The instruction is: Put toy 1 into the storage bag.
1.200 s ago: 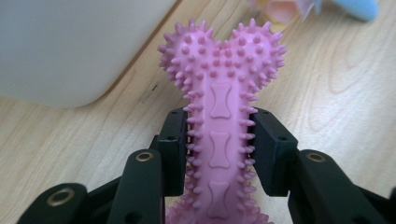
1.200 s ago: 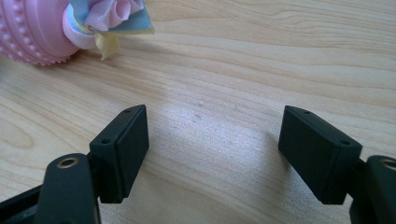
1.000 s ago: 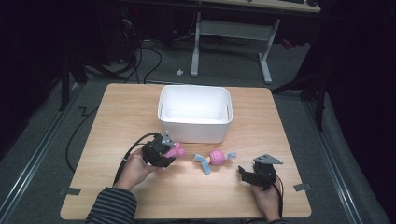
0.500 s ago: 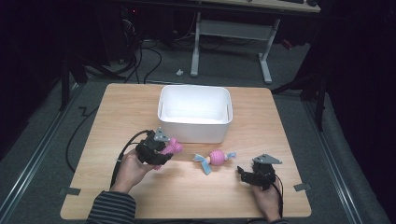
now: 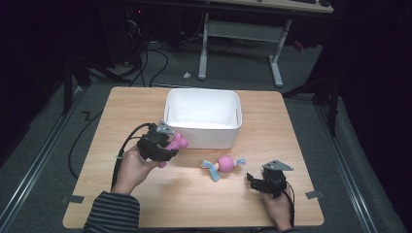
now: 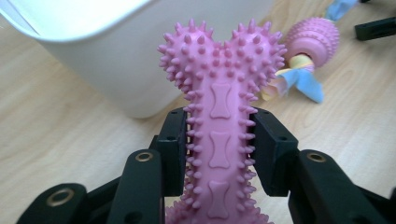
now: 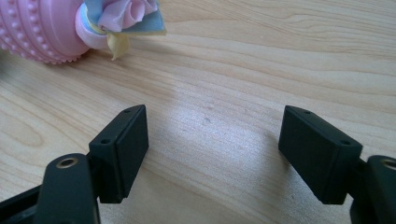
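The left gripper (image 5: 167, 144) is black with a grey three-cornered plate on top and a black cable; its arm wears a striped sleeve (image 5: 111, 213); the right gripper (image 5: 253, 181) looks the same; brass rings dot the jaws.

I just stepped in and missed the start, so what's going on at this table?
A person is working with a hand-held gripper in each hand. The left gripper is clamped on a pink spiky bone toy, held off the wooden table just beside the white bin. The right gripper rests low over the table with its jaws open and nothing between them. A pink ball toy with blue fabric ends lies on the table between the two grippers.
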### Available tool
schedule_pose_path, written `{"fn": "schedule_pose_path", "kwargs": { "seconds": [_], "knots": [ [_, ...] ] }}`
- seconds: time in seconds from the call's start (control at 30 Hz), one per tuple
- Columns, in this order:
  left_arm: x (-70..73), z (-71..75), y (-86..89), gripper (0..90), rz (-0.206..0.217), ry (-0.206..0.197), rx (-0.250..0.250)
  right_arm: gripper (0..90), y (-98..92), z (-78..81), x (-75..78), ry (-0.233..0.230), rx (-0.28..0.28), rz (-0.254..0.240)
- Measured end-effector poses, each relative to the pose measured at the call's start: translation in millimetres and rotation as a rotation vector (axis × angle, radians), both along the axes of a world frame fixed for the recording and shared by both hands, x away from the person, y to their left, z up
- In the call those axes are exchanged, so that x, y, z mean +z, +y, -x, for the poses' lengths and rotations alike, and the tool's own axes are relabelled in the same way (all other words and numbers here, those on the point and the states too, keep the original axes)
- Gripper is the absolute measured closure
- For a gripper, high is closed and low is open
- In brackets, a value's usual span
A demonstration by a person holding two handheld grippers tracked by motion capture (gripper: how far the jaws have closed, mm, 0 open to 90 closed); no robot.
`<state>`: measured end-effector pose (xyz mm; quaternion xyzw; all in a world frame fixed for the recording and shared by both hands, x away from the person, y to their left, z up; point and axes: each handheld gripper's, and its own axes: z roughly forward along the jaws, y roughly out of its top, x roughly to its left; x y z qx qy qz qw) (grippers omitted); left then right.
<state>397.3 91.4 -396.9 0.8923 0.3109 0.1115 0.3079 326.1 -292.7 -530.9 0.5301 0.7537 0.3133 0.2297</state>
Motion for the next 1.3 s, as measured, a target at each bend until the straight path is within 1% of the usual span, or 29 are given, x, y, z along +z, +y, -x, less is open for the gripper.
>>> {"fn": "schedule_pose_path", "kwargs": {
  "seconds": [0.03,0.07,0.1,0.13,0.2,0.33,0.47,0.57,0.6,0.67,0.73,0.8,0.87,0.9,1.0,1.1,1.17,1.3],
  "knots": [
    [2.8,-0.3,-0.1,59.6,0.030,0.005,-0.008,24.2,0.0,0.0,0.0,0.000,0.000,0.000],
    [2.8,-0.3,-0.1,59.6,0.030,0.005,-0.008,24.2,0.0,0.0,0.0,0.000,0.000,0.000],
    [4.6,-1.7,-0.5,59.6,0.057,0.019,-0.003,23.8,0.0,0.1,0.0,0.001,0.002,0.000],
    [6.4,-2.1,-1.5,59.5,0.061,0.020,0.000,23.7,0.2,0.5,0.0,0.000,0.012,0.005],
    [12.4,-2.1,-5.9,59.5,0.046,0.001,-0.005,23.8,0.0,0.3,0.0,-0.001,0.013,0.006],
    [22.5,-12.9,-8.5,59.5,0.051,0.011,-0.004,23.7,0.2,0.4,0.2,0.002,0.011,0.003],
    [36.1,-19.9,-13.7,59.5,0.037,-0.002,-0.015,23.6,0.3,0.3,0.0,0.001,0.012,0.003],
    [47.7,-25.0,-18.1,59.5,0.040,-0.010,-0.025,23.6,0.3,0.3,0.1,0.001,0.019,0.004],
    [54.3,-28.9,-20.1,59.5,0.031,-0.016,-0.028,23.6,0.4,0.3,0.1,0.001,0.019,0.003],
    [60.8,-34.5,-22.4,59.5,0.029,-0.023,-0.023,23.6,0.4,0.2,0.0,0.000,0.020,0.003],
    [67.0,-41.3,-24.3,59.5,0.030,-0.030,-0.018,23.7,0.6,0.4,0.0,0.000,0.019,0.002],
    [71.5,-47.8,-25.6,59.5,0.044,-0.033,-0.018,23.7,0.6,0.4,-0.1,-0.001,0.021,0.003],
    [74.3,-52.9,-26.9,59.5,0.054,-0.047,-0.012,23.7,0.8,0.6,-0.1,0.000,0.025,0.003],
    [75.2,-55.6,-27.7,59.5,0.053,-0.047,-0.011,23.7,0.8,0.6,-0.1,0.000,0.025,0.003],
    [77.3,-63.1,-31.5,59.4,0.029,-0.049,-0.004,23.7,0.7,0.5,-0.2,-0.002,0.029,0.005],
    [78.7,-71.6,-36.4,59.4,0.021,-0.040,0.000,23.7,0.8,0.7,-0.1,-0.001,0.029,0.006],
    [79.1,-77.6,-39.7,59.3,0.028,-0.038,-0.001,23.7,0.8,0.8,-0.1,0.000,0.029,0.006],
    [78.7,-89.1,-43.4,59.3,0.067,-0.020,0.000,23.7,1.1,0.9,-0.1,0.000,0.036,0.006]
  ]
}}
